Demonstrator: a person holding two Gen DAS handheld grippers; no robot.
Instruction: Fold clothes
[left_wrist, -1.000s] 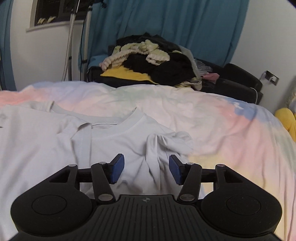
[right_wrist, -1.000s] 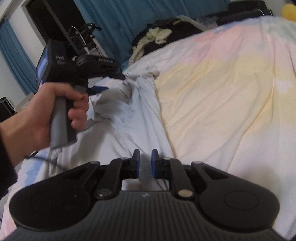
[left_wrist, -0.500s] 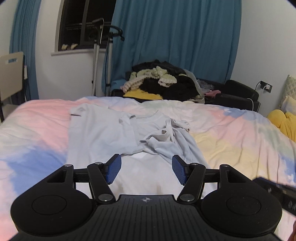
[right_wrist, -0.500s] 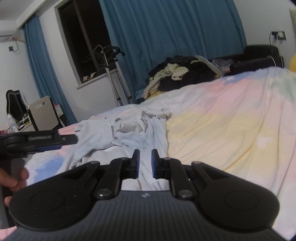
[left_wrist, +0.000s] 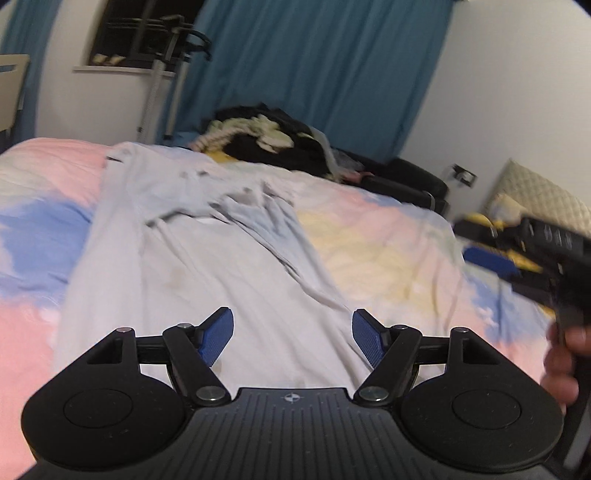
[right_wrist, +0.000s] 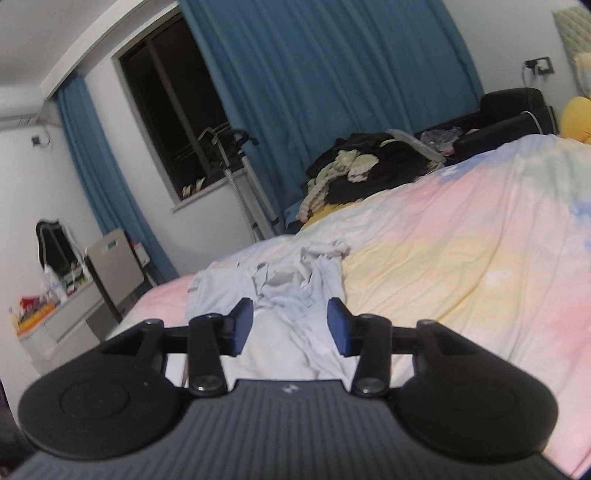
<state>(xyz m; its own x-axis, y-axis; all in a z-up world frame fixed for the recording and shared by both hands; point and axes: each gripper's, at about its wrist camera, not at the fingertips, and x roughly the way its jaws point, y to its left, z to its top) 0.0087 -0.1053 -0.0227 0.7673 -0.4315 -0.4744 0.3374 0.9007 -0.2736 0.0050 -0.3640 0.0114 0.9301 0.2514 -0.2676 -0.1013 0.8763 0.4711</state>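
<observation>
A pale grey-white T-shirt (left_wrist: 192, 266) lies lengthwise on the pastel bed cover (left_wrist: 388, 240), its far end bunched and wrinkled; it also shows in the right wrist view (right_wrist: 295, 295). My left gripper (left_wrist: 293, 334) is open and empty, held just above the shirt's near end. My right gripper (right_wrist: 291, 323) is open and empty, above the shirt's near hem. The right gripper also shows blurred at the right edge of the left wrist view (left_wrist: 491, 258), held in a hand (left_wrist: 561, 358).
A pile of dark, cream and yellow clothes (left_wrist: 266, 140) sits beyond the bed's far side, before teal curtains (left_wrist: 314, 74). A black seat (right_wrist: 509, 110) and a yellow cushion (right_wrist: 576, 118) are at the far right. A white desk with clutter (right_wrist: 55, 310) stands left.
My right gripper has opened from shut. Both grippers have pulled back toward the shirt's near end, so the whole shirt now lies ahead. The left gripper stays open.
</observation>
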